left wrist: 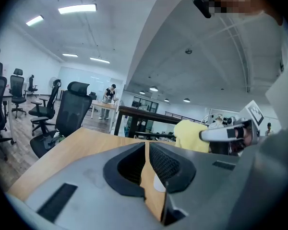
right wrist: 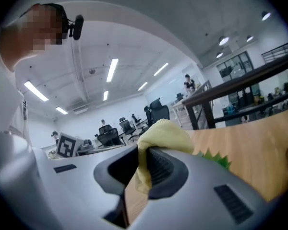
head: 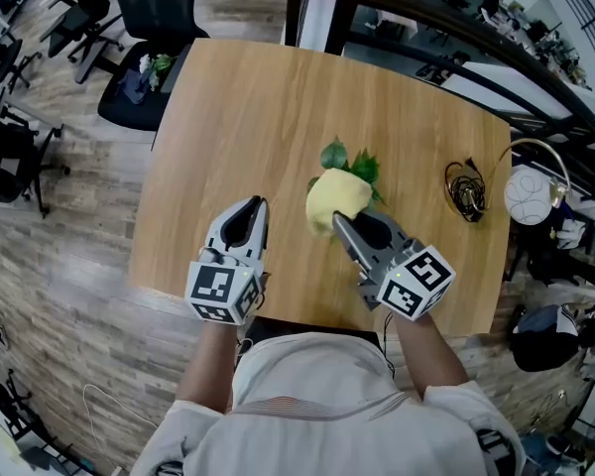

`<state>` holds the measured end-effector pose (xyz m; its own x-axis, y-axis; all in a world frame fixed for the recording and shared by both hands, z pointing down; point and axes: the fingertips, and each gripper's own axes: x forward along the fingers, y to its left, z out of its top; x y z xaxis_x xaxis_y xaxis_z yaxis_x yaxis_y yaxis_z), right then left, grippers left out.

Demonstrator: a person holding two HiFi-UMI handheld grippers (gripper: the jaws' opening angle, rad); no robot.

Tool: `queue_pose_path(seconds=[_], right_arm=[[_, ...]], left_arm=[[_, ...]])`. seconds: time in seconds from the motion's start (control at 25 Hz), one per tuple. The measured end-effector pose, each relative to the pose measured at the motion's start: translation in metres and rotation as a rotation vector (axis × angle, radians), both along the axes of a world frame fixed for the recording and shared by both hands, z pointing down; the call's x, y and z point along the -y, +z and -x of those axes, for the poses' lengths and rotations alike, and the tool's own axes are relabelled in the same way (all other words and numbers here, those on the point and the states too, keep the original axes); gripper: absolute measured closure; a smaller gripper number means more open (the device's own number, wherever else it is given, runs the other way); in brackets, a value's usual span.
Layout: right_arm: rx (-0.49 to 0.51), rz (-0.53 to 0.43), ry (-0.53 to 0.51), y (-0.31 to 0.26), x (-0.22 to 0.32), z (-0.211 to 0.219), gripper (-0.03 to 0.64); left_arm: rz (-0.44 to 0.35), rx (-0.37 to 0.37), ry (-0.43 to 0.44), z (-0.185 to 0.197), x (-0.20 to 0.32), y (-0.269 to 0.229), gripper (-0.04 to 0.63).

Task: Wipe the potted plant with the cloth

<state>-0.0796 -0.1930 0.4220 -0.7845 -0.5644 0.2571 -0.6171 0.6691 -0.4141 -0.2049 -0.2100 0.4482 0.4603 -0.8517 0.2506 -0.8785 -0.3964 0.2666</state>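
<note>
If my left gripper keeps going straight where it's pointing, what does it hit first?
Probably nothing. The left gripper points across bare table toward the far edge, though depth is hard to judge. The plant and cloth sit off to its right.

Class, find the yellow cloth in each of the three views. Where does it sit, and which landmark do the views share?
Head view: yellow cloth mid-table, at the right tongs' tips, over green leaves.
Left gripper view: cloth right of centre, beyond the left tongs.
Right gripper view: cloth at centre, pinched in the right tongs.
Shared landmark: the wooden table.
</note>
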Motion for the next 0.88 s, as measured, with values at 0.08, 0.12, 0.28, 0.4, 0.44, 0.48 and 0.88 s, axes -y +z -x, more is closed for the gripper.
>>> queue_pose_path(seconds=[0.08,0.12,0.28,0.4,0.44,0.48,0.88], right_arm=[[0.002,-0.067,0.091,-0.022,0.01,-0.03,0.52],[-0.003,-0.095,0.135,-0.031,0.014,-0.045,0.52],[-0.024,-0.171,0.29,-0.058,0.017,-0.101,0.52],[-0.053,-0.222,0.381,-0.071,0.012,-0.133,0.52],[-0.071,-0.241,0.406,-0.075,0.011,-0.142,0.52],[-0.089,-0.258,0.431,-0.079,0.009,-0.15,0.52],[-0.152,-0.321,0.543,-0.097,0.003,-0.19,0.52]], left_arm=[[-0.016,-0.001,0.021,-0.007,0.0,-0.007,0.557],[-0.024,-0.001,0.033,-0.01,-0.001,-0.011,0.557],[-0.059,0.004,0.081,-0.027,-0.003,-0.029,0.557],[-0.095,0.006,0.118,-0.04,-0.001,-0.047,0.557],[-0.11,0.007,0.131,-0.044,-0.001,-0.054,0.557],[-0.127,0.009,0.144,-0.048,-0.001,-0.061,0.557],[-0.233,0.037,0.197,-0.081,-0.005,-0.111,0.557]])
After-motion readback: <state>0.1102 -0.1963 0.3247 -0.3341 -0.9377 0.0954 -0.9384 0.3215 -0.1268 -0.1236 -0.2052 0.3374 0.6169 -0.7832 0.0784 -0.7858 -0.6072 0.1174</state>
